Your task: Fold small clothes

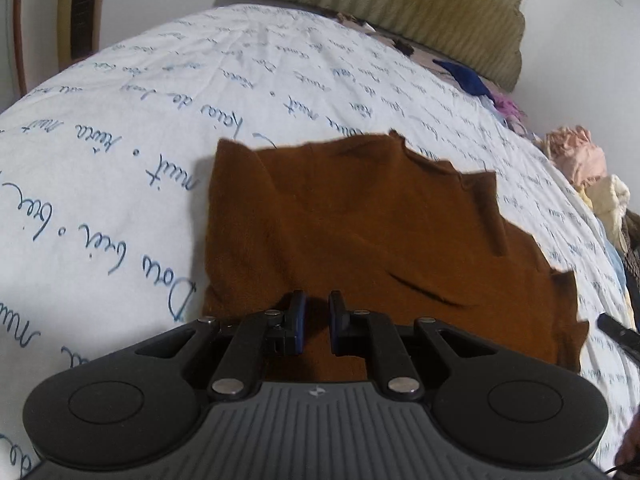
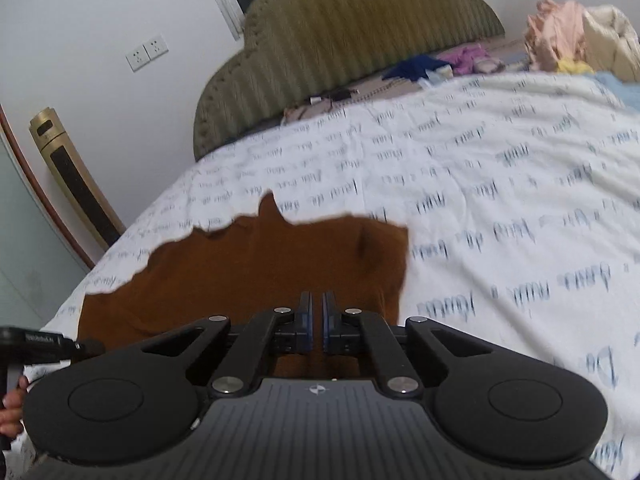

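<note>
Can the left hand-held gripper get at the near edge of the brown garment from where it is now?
Probably yes. The left hand-held gripper sits right over the brown garment with its jaws slightly apart, and nothing lies between them and the cloth on the printed sheet.

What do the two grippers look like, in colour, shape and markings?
Both look alike. The left gripper and the right gripper have matte black linkage arms with silver round pivot pins, and narrow black fingers lined with blue pads. Each body is dark grey with ribbed grooves, a small white logo, and a rounded black lobe with a circular disc on each side. No cables are visible on them.
</note>
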A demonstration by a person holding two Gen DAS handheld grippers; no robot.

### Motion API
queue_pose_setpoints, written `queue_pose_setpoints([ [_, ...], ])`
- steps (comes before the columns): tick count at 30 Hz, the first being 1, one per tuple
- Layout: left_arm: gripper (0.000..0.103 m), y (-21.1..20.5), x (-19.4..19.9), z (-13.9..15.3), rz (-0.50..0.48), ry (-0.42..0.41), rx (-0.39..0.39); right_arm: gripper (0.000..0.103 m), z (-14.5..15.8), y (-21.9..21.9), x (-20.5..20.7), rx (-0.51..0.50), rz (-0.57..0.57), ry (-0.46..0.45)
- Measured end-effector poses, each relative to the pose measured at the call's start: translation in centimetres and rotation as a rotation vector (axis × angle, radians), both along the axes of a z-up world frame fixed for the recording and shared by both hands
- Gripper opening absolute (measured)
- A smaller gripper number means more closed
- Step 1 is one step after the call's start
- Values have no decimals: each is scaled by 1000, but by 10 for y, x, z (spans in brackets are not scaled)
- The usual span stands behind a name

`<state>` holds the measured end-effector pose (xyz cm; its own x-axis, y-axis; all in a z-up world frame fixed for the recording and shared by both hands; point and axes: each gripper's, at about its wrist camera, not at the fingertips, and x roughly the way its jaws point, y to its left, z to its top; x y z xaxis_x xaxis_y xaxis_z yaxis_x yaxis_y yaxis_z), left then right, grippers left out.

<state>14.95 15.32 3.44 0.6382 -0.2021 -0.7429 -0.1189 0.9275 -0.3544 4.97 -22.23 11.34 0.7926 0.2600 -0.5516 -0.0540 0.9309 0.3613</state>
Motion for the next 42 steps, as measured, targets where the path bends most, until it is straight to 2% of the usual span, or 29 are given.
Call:
queue_pose_setpoints([
  [3,12,1,5,-1,37,-5,3,8,14,2,14,-41,-8,-26],
  [5,12,0,7,-3,47,-8,17,8,18,1,25,-60,13,8],
  [7,11,-1,9,-6,53,-7,31,14,14,-10,31,-45,15,41],
  [8,12,0,9,-7,54,-11,29,20,9,-16,32,-43,12,64],
  [9,12,0,9,-8,55,-16,31,26,3,-23,32,-25,12,78],
  [12,11,3,12,-8,65,-16,23,34,-16,-36,26,52,30,112],
  [15,11,5,15,-7,76,-17,27,34,-28,-43,24,140,46,137],
  [18,11,4,18,-6,81,-21,46,33,-35,-38,21,151,67,160],
  [19,11,4,18,-7,81,-21,47,21,-36,-36,20,146,76,166],
  [20,11,4,18,-6,81,-22,47,14,-36,-34,19,141,76,179],
  [23,11,4,17,-6,89,-19,40,12,-29,-28,16,111,67,177],
  [27,12,7,17,1,143,-40,45,10,-1,-21,16,100,66,77],
  [30,12,11,17,4,188,-61,28,9,19,-13,31,41,63,7],
  [33,12,13,18,5,231,-77,22,9,30,-3,50,-84,52,-47],
  [35,12,12,19,4,236,-80,35,9,24,2,63,-180,32,-19],
  [39,12,7,18,-4,217,-79,79,8,-17,1,71,-332,-5,90],
  [41,12,8,17,-6,211,-79,76,9,-40,-6,74,-290,-10,188],
  [42,12,11,15,-5,211,-75,63,9,-41,-11,71,-264,-27,185],
])
